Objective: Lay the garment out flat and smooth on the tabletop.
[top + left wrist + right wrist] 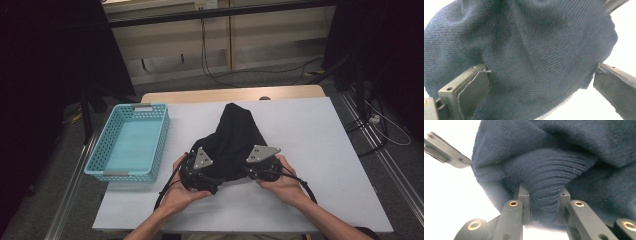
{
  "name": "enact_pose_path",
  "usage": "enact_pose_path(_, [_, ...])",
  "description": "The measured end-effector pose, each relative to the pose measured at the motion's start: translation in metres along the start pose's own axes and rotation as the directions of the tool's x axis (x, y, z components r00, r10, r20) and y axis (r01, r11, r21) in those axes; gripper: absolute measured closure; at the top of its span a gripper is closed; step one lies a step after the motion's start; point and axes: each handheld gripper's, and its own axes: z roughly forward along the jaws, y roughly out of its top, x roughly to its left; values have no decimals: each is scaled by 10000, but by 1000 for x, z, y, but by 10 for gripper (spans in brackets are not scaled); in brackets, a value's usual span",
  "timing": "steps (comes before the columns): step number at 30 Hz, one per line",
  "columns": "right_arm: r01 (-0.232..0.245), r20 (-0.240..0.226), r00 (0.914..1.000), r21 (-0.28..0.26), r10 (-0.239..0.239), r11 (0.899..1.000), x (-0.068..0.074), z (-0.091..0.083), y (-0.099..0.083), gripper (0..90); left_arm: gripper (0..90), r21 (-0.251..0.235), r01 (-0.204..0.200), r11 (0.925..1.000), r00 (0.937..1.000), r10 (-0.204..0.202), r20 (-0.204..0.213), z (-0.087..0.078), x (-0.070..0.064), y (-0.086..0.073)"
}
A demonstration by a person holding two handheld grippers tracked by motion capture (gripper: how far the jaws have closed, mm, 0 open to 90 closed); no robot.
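Dark knit garment (pixel 234 142) lies bunched on the white table (pixel 310 150), near the middle, its long axis running away from the person: a narrow end points to the far edge, the wide bulky end sits at the near side, right at both tools.

Right gripper (pixel 255 167) meets the near right edge of the cloth. In the right gripper view its fingers (pixel 525 202) are pinched on a ribbed fold of the garment (pixel 549 175), cloth bulging up between them (looks like a cuff or hem band, cannot say which).

Left gripper (pixel 200 170) meets the near left edge. In the left gripper view its fingers (pixel 471 87) stand wide apart, the garment (pixel 529 50) lying between and just ahead of them, touching the left-hand finger; nothing clamped yet. Cloth lies forward of the fingers, so the coming move, as I judge it, is a short push in and a squeeze on the near left edge to match the right.

Both hands equally near the garment; neither has to reach.

Light blue basket (pixel 131 142) sits to the left of the garment, apart from it, long axis also running away from the person, nearer the left hand.

Count: one garment, one basket, two grippers
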Motion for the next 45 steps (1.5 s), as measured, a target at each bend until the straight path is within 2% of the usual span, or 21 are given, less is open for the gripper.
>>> enact_pose_path(3, [-86,-81,9999,-175,85,9998,-1,-6,4,748,5,244,-399,9989,9984,408,-386,7,0,-2])
enact_pose_path(6, [-130,-68,9999,-360,127,9993,-2,-12,7,752,28,272,-480,9985,9959,499,-750,11,2,-2])
enact_pose_path(8, [-125,-50,9999,-433,123,9990,-3,-14,9,753,151,151,-362,9992,9951,375,-910,8,6,0])
enact_pose_path(9, [-197,-72,9998,-461,194,9987,-3,-15,9,754,304,39,-263,9996,9936,266,-1094,5,9,0])
enact_pose_path(11, [-266,-104,9996,-541,261,9982,-6,-18,10,754,504,-180,177,9997,9968,-190,-776,-1,21,0])
enact_pose_path(12, [-300,-110,9995,-595,294,9978,-6,-19,11,754,568,-270,210,9994,9970,-229,-746,-4,24,1])
enact_pose_path(13, [-296,-119,9995,-648,289,9975,-7,-20,12,754,659,-405,63,9992,9972,-93,-737,-6,24,1])
enact_pose_path(15, [-277,-113,9996,-792,269,9965,-7,-23,16,754,761,-636,51,9980,9978,-93,-661,-8,23,5])
enact_pose_path(16, [-258,-83,9996,-819,252,9963,-7,-25,18,754,771,-735,184,9971,9988,-216,-430,-9,23,7])
enact_pose_path(22, [-445,57,9989,-1241,456,9913,-16,-42,24,756,787,-1459,706,9868,9975,-687,179,-24,22,24])
enact_pose_path(25, [-478,122,9987,-1489,502,9877,-19,-51,30,756,789,-1726,612,9831,9978,-561,340,-35,20,33])
enact_pose_path(28, [-360,104,9992,-1736,384,9842,-18,-61,40,755,790,-2006,791,9765,9962,-701,515,-46,21,40])
enact_pose_path(30, [-309,107,9994,-1915,335,9810,-17,-68,47,755,790,-2267,944,9694,9942,-798,726,-56,22,45])
enact_pose_path(35, [-361,1,9993,-2495,373,9677,-14,-87,68,752,790,-2746,985,9565,9937,-798,785,-82,21,61])
enact_pose_path(38, [-362,-47,9993,-2733,362,9612,-12,-97,78,746,790,-2959,1147,9483,9915,-908,931,-94,21,70])
enact_pose_path(40, [-307,50,9994,-2946,336,9551,-11,-102,81,735,789,-2983,1151,9475,9916,-917,915,-97,23,74])
enact_pose_path(41, [-347,66,9992,-3020,385,9527,-12,-102,81,728,788,-2876,1198,9502,9912,-981,887,-96,24,75])
enact_pose_path(43, [-388,209,9987,-2860,467,9574,-16,-97,80,692,788,-2718,1300,9535,9907,-1134,757,-88,29,76])
enact_pose_path(44, [-464,313,9979,-2764,573,9599,-19,-92,78,668,788,-2607,1295,9567,9912,-1177,605,-79,32,74])
enact_pose_path(45, [-594,384,9967,-2617,718,9633,-24,-85,74,637,788,-2600,1319,9566,9911,-1226,518,-74,34,73])
